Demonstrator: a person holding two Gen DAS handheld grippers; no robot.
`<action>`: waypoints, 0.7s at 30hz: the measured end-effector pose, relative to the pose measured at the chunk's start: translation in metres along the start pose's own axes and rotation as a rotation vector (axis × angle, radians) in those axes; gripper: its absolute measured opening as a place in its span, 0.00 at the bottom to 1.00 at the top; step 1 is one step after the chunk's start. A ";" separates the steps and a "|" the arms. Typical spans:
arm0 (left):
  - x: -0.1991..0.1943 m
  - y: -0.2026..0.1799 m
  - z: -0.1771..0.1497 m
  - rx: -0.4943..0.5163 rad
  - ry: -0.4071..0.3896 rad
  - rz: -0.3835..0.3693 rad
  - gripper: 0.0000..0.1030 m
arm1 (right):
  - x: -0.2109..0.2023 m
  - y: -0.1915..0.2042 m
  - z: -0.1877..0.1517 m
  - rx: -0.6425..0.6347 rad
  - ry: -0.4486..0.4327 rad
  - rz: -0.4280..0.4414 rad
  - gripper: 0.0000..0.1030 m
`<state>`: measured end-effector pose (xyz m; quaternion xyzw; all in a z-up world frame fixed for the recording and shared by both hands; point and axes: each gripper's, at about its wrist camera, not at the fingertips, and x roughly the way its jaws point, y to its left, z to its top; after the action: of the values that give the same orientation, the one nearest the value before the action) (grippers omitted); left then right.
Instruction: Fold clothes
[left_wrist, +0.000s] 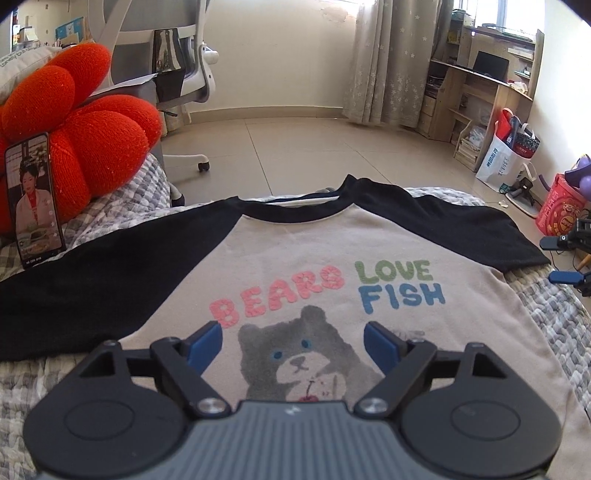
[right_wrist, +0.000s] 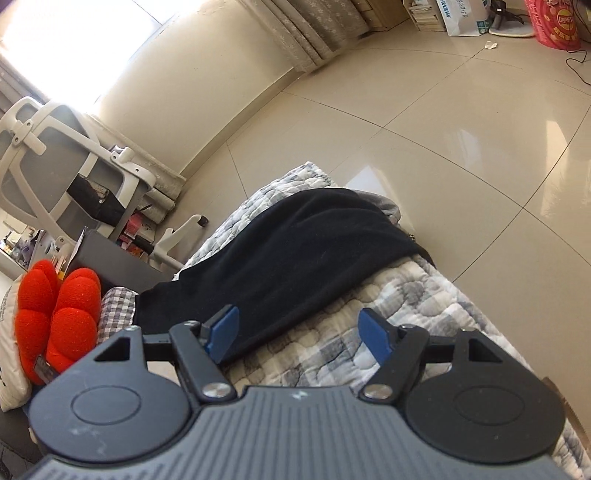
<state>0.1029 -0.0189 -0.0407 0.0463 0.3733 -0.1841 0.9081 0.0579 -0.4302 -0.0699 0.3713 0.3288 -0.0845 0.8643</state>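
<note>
Grey-and-white quilted bedspread (left_wrist: 554, 317) underneath, patterned in soft blotches. On its left side, plump red knitted flower-shaped cushion (left_wrist: 85, 140), with black smartphone (left_wrist: 33, 199) propped upright against it, screen lit. Behind, white-framed grey mesh office chair (left_wrist: 177, 55) on glossy beige floor tiles (left_wrist: 295, 147). Pale star-print curtain (left_wrist: 388, 62) at far wall. Light wooden desk with shelves (left_wrist: 476, 85) at right, white paper shopping bag (left_wrist: 498, 162) and red printed bucket (left_wrist: 557, 210) near it.

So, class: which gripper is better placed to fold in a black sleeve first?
Probably the right gripper: open at the black sleeve edge. The left gripper hovers mid-shirt.
</note>
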 end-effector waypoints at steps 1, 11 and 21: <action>0.001 0.000 0.001 -0.008 0.001 0.004 0.83 | 0.000 0.002 0.002 -0.006 -0.008 -0.020 0.73; 0.008 -0.006 -0.003 -0.035 -0.009 0.001 0.84 | -0.003 -0.020 0.023 0.092 -0.080 -0.121 0.72; 0.012 -0.016 -0.015 0.016 0.005 -0.025 0.85 | 0.003 -0.061 0.041 0.314 -0.058 -0.119 0.72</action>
<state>0.0952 -0.0344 -0.0589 0.0492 0.3747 -0.1985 0.9043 0.0569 -0.5022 -0.0864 0.4791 0.3079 -0.1968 0.7981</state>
